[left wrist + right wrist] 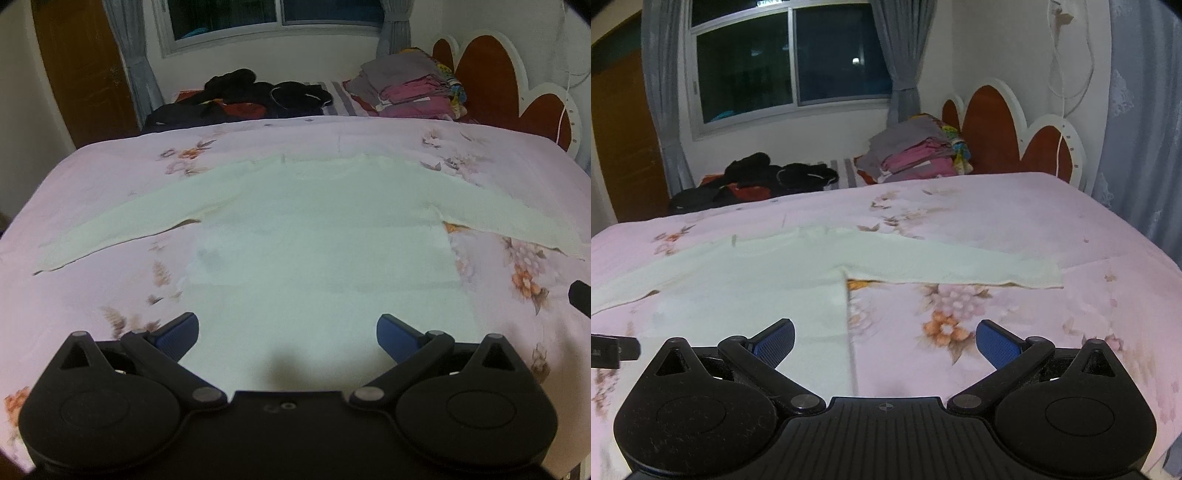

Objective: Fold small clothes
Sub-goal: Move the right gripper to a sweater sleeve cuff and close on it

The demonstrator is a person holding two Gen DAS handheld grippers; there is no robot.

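Observation:
A pale cream long-sleeved top (314, 229) lies flat on the pink floral bedspread (110, 302), both sleeves spread out sideways. My left gripper (287, 332) is open above the top's near hem, nothing between its blue pads. In the right wrist view the same top (757, 280) fills the left half, its right sleeve (979, 269) stretching toward the right. My right gripper (885, 341) is open over the top's right side edge, holding nothing. The tip of the other gripper (613, 349) pokes in at the left edge.
A heap of dark clothes (251, 99) and a stack of folded pink and grey clothes (410, 88) lie at the far side of the bed. A red scalloped headboard (491, 77) stands at the right. A window with grey curtains (783, 62) is behind.

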